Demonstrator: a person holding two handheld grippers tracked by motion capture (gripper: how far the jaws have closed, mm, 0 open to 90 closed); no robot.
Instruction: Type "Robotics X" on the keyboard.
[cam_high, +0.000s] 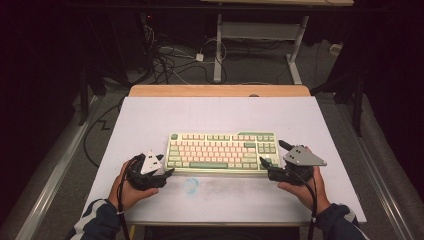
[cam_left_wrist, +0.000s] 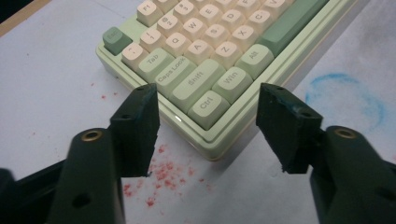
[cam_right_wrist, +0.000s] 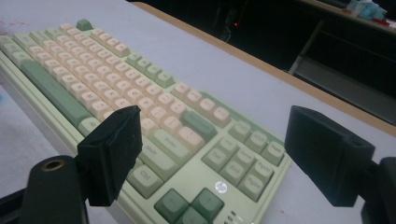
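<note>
Keyboard: flat rectangular plastic slab, rounded glossy cream-and-green keycaps.

A white counter with a wooden far edge carries a green and cream keyboard, lying flat near its front middle. Just before the keyboard is a faint blue ring stain; red specks dot the surface by the keyboard's left corner.

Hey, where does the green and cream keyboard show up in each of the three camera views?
High view: the keyboard lies mid-table, between both grippers.
Left gripper view: its Ctrl corner sits between the open jaws, upper centre.
Right gripper view: it runs from upper left to bottom centre.
Shared landmark: the long dark green spacebar.
</note>
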